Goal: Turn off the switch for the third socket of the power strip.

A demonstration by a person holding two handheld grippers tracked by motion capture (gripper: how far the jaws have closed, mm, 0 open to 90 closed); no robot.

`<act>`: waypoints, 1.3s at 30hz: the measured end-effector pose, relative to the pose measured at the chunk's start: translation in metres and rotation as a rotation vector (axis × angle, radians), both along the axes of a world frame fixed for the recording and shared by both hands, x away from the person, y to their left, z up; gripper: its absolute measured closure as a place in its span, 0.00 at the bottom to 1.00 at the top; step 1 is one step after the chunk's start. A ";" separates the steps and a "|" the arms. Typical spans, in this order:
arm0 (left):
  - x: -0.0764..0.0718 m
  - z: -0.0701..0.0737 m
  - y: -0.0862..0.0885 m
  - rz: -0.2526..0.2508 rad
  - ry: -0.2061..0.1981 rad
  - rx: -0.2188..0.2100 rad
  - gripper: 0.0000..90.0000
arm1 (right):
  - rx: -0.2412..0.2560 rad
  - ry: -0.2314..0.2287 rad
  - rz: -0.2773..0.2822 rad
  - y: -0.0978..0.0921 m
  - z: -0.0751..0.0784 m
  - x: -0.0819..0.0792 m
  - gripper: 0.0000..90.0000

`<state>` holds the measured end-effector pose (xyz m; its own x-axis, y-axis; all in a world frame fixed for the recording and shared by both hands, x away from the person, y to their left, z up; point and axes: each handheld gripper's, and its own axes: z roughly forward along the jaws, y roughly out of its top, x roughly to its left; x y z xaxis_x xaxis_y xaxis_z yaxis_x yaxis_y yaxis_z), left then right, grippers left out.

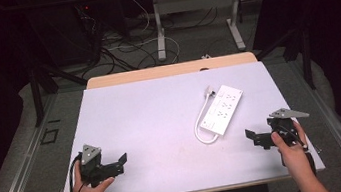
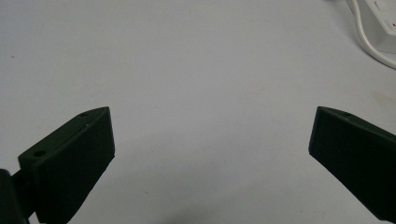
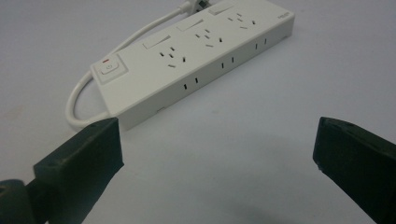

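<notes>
**Two open claws, one power strip: risks before the grab**

The power strip (image 1: 221, 110) lies flat on the right half of the surface (image 1: 151, 114), set at a slant, with its short cord (image 1: 198, 131) looping off the near end and back along the left side to the plug (image 1: 208, 91) at the far end. The right claw (image 1: 251, 135) sits near it, jaws spread wide and empty; in the right gripper view the strip (image 3: 196, 56) is just ahead of the jaws. The left claw (image 1: 123, 161) rests well apart at the near left, also wide open and holding nothing.

What could go wrong, as I judge it:
- The strip is smooth and broad. A pinch across its width may slip, or push it along the surface rather than lift it.
- A jaw could snag the cord loop and drag the strip askew.
- A jaw pressing on the switch (image 3: 109, 68) might toggle it.

Count: one strip, one cord, one plug, one switch, three socket groups on top, two claws.
</notes>
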<state>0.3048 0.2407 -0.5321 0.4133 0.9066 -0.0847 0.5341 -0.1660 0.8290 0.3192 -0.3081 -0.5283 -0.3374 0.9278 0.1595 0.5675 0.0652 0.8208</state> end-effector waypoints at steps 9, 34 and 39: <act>0.001 0.000 0.001 -0.002 0.001 0.008 0.00 | 0.008 0.027 -0.031 -0.008 -0.013 0.002 0.01; 0.000 -0.001 0.003 0.007 0.004 0.010 0.00 | -0.016 0.070 -0.057 -0.013 -0.026 0.010 0.03; 0.000 -0.001 0.002 0.004 -0.002 0.011 0.00 | -0.017 0.068 -0.058 -0.015 -0.026 0.010 0.03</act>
<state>0.3046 0.2428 -0.5328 0.4101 0.9090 -0.0739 0.5334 -0.1734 0.8279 0.3288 -0.3226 -0.5545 -0.2722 0.9482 0.1641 0.6249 0.0445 0.7794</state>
